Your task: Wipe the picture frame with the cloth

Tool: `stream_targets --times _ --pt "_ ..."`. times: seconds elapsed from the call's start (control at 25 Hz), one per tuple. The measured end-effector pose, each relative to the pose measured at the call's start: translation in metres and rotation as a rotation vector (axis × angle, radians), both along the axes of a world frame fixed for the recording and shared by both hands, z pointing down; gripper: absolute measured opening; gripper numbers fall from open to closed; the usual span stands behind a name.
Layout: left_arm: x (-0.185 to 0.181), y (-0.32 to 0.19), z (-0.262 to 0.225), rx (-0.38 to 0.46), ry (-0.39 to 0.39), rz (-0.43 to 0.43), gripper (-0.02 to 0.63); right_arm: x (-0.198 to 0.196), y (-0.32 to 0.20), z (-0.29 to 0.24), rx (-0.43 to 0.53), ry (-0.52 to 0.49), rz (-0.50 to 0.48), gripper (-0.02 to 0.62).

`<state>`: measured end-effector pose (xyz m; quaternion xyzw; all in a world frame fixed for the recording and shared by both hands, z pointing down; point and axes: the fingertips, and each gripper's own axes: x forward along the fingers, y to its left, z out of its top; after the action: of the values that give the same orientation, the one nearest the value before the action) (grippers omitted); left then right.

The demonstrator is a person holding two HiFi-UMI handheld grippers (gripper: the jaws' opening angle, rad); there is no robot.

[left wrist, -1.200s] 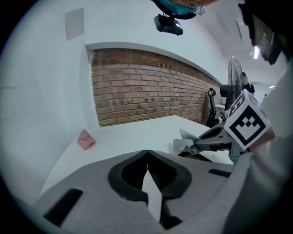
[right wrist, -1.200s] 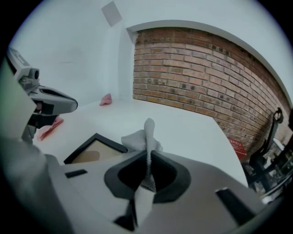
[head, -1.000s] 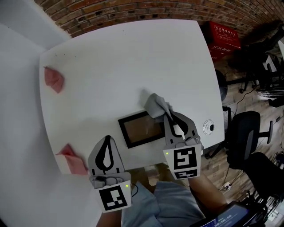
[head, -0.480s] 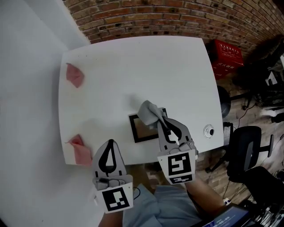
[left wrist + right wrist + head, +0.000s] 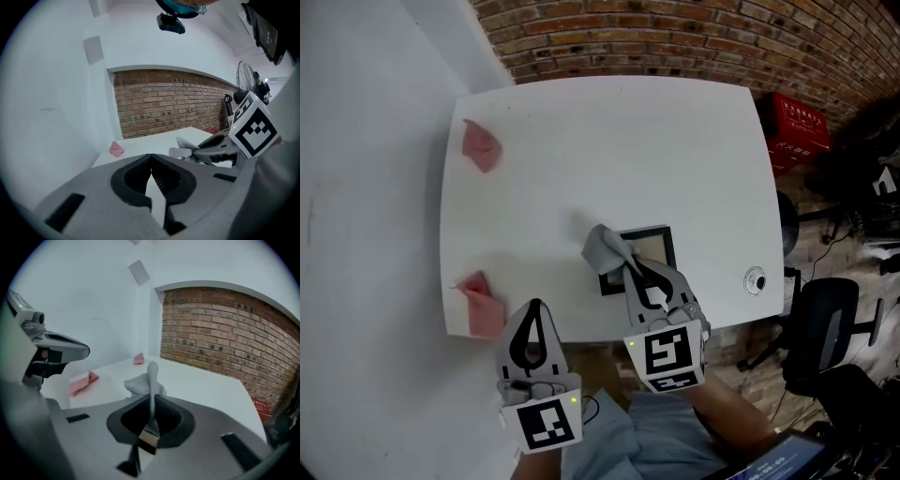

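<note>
Pinches soft, limp cloth (image 5: 602, 247) in right gripper (image 5: 625, 266) over left edge of picture frame (image 5: 656, 246), probably light and fragile; left gripper (image 5: 534, 306) closed, empty.

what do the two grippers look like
The left gripper and right gripper match: grey plastic, each with two curved jaws lined with black ribbed pads around a teardrop-shaped opening. The left cube and right cube are white with black square markers, each with a small green light.

The cloth (image 5: 602, 249) looks soft and woven, the table (image 5: 581, 150) smooth and matt.
</note>
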<state>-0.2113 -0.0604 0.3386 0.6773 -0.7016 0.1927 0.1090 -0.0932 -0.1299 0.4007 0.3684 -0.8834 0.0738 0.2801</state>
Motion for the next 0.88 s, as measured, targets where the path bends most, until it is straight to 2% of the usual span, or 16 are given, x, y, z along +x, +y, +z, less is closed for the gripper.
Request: stream_targets --times 0.52,0.88 --pt "-0.012 -0.013 0.052 -0.092 0.039 0.014 0.009 -0.009 0.012 0.067 -0.127 0.078 -0.024 0.025" --pt "-0.015 -0.016 0.067 -0.124 0.041 0.019 0.009 -0.011 0.012 0.079 -0.146 0.084 -0.023 0.025"
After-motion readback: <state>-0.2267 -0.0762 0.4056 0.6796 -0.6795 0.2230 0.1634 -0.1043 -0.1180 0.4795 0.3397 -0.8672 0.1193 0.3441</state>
